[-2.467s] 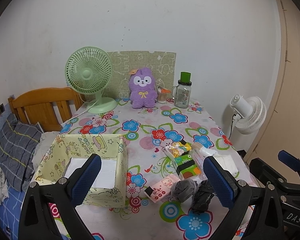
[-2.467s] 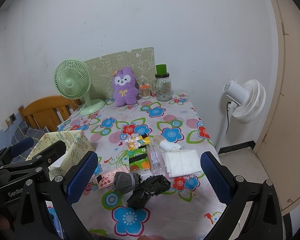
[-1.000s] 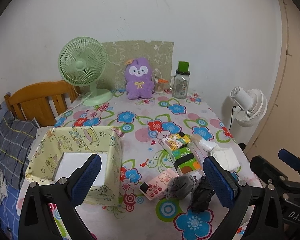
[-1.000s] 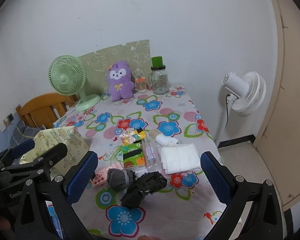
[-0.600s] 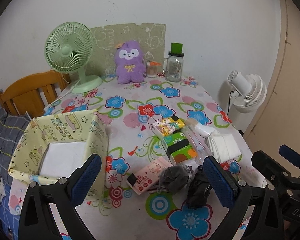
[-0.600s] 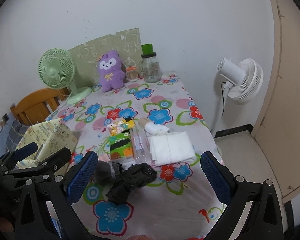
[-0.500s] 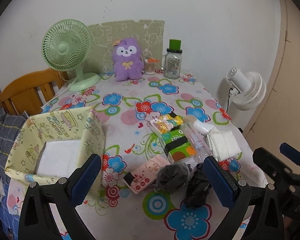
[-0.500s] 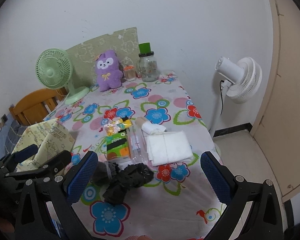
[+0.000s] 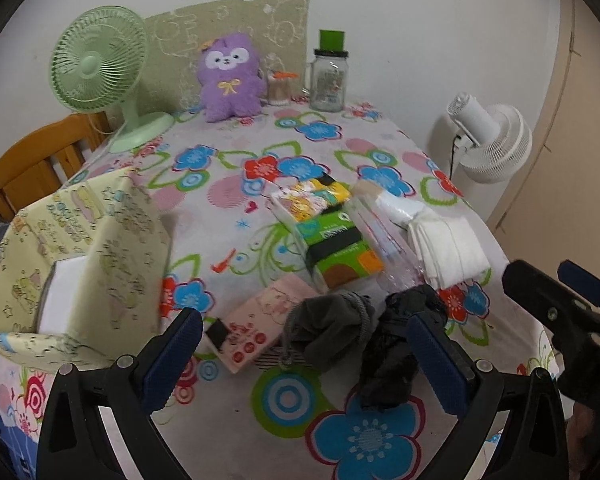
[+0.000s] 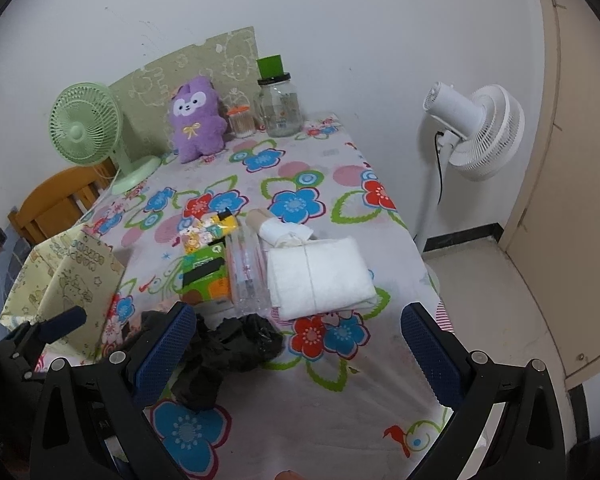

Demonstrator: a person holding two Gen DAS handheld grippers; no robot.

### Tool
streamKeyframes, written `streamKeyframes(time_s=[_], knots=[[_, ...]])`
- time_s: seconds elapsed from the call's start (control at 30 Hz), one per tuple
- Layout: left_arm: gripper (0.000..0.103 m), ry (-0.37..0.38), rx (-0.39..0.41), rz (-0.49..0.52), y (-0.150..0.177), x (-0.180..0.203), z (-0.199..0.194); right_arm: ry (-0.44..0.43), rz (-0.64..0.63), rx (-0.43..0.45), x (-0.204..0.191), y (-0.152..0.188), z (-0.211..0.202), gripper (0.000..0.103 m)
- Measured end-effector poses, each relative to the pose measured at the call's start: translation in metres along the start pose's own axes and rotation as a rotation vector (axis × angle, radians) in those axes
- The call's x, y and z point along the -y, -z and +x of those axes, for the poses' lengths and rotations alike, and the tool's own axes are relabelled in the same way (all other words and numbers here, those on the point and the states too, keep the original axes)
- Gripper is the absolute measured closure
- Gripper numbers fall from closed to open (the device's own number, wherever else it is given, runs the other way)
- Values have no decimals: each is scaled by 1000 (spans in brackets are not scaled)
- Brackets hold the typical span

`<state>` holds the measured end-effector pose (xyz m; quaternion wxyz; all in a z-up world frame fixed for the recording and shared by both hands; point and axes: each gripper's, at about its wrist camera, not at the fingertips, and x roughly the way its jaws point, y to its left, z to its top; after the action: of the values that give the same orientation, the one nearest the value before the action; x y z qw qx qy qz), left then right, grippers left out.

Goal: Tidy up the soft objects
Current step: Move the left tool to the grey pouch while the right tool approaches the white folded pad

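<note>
A grey cloth bundle (image 9: 328, 326) and a black cloth bundle (image 9: 400, 340) lie near the table's front edge; the black one also shows in the right wrist view (image 10: 228, 350). A folded white cloth (image 10: 320, 276) and a small white roll (image 10: 286, 233) lie to their right. A yellow fabric box (image 9: 72, 256) stands at the front left. My left gripper (image 9: 300, 350) is open above the bundles. My right gripper (image 10: 296, 344) is open and empty, above the table's front right.
Tissue packs (image 9: 332, 232), a clear pouch (image 10: 246, 272) and a pink pack (image 9: 260, 320) lie mid-table. A purple plush (image 9: 230, 76), a green fan (image 9: 100, 68) and a jar (image 9: 328, 76) stand at the back. A white fan (image 10: 472, 136) stands at the table's right.
Both grippers have moved forward and down toward the table's front; the bundles and white cloth now look larger and closer. Both stay open.
</note>
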<state>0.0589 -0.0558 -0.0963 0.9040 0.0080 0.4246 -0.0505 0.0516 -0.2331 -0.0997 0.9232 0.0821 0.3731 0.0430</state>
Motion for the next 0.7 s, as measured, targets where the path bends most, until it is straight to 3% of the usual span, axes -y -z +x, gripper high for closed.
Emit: streamKeyframes(time_s=[0.7], knots=[[0,93,-115,57,8,36,47,12,-15,-114,25,-13,58,0]])
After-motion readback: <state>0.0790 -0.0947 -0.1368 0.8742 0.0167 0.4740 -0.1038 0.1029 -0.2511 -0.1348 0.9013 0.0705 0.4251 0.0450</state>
